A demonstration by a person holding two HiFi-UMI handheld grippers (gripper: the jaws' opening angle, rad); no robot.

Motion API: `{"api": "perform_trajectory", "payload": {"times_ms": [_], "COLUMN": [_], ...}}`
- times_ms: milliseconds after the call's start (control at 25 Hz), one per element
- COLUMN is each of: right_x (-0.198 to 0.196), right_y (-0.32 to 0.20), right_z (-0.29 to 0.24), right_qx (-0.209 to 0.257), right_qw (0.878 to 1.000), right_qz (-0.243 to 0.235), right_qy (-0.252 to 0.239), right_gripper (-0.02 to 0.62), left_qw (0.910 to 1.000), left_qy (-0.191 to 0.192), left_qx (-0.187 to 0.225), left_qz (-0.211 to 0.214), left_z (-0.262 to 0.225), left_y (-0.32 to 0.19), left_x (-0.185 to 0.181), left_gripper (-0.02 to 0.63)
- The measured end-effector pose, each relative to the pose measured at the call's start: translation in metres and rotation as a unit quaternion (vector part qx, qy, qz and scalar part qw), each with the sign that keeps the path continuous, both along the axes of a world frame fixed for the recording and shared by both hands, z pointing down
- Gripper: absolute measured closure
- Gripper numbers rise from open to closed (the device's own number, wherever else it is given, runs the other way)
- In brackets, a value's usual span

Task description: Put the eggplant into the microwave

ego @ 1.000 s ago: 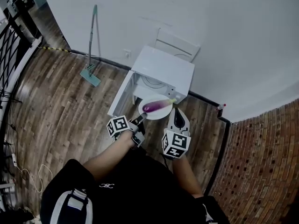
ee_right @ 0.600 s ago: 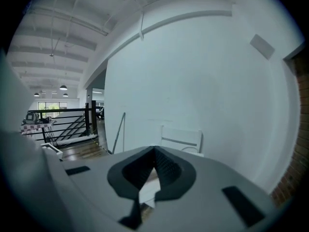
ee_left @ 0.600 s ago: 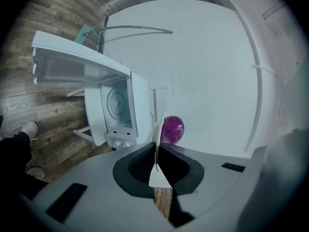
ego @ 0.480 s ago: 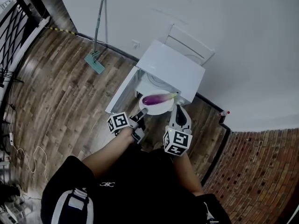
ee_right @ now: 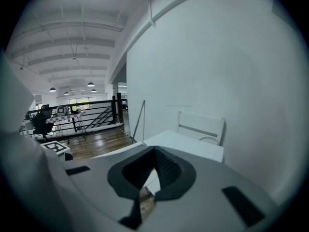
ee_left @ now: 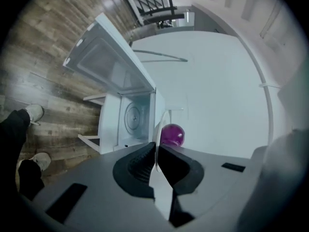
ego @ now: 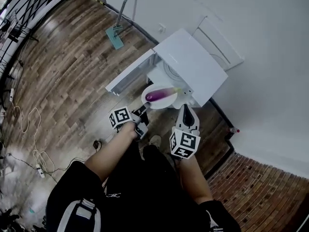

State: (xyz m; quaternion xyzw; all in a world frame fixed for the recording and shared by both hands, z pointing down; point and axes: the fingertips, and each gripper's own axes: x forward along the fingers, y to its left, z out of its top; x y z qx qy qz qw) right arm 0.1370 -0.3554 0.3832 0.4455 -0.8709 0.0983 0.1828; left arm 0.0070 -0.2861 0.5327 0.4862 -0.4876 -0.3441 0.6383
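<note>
The left gripper (ee_left: pixel 155 146) is clamped on the near rim of a round white plate (ego: pixel 158 105). A glossy purple eggplant (ego: pixel 161 94) with a green stem lies across that plate, just in front of the open cavity of the white box-shaped microwave (ego: pixel 190 64), whose door (ego: pixel 129 75) swings out to the left. The right gripper (ee_right: pixel 154 150), just right of the plate, has its jaws drawn together, seemingly on nothing; the pale sliver below them is unclear.
</note>
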Motion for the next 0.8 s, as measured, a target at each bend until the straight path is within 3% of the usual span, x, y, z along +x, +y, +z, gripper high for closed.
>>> {"api": "perform_trajectory", "payload": {"times_ms": [160,480,640,800], "right_x": [0.002,-0.007,-0.019,-0.031], "right_y": [-0.006,-0.014,-0.026,-0.040], "right_z": [0.039,0.133,0.189,0.244], "right_qx": [-0.013,-0.037,-0.027,0.003], "right_qw": [0.999,0.998,0.997,0.995], "right_qz": [-0.030,-0.050,-0.064,-0.068], "right_qy": [0.004,-0.015,-0.039,-0.073], "right_gripper": [0.588,0.588,0.588,0.589], "left_qw": [0.9993,0.9986,0.9988,0.9989], "left_qy": [-0.008,-0.010,0.009,0.005], "left_qx": [-0.010,-0.007,-0.003,0.038], "left_qz": [-0.034,-0.052,-0.047,-0.028], "left_z": [0.036,0.111,0.154,0.186], "left_y": [-0.010,-0.060,-0.092,-0.132], "left_x": [0.000,-0.018,-0.025,-0.035], "left_gripper": [0.588,0.588,0.588,0.588]}}
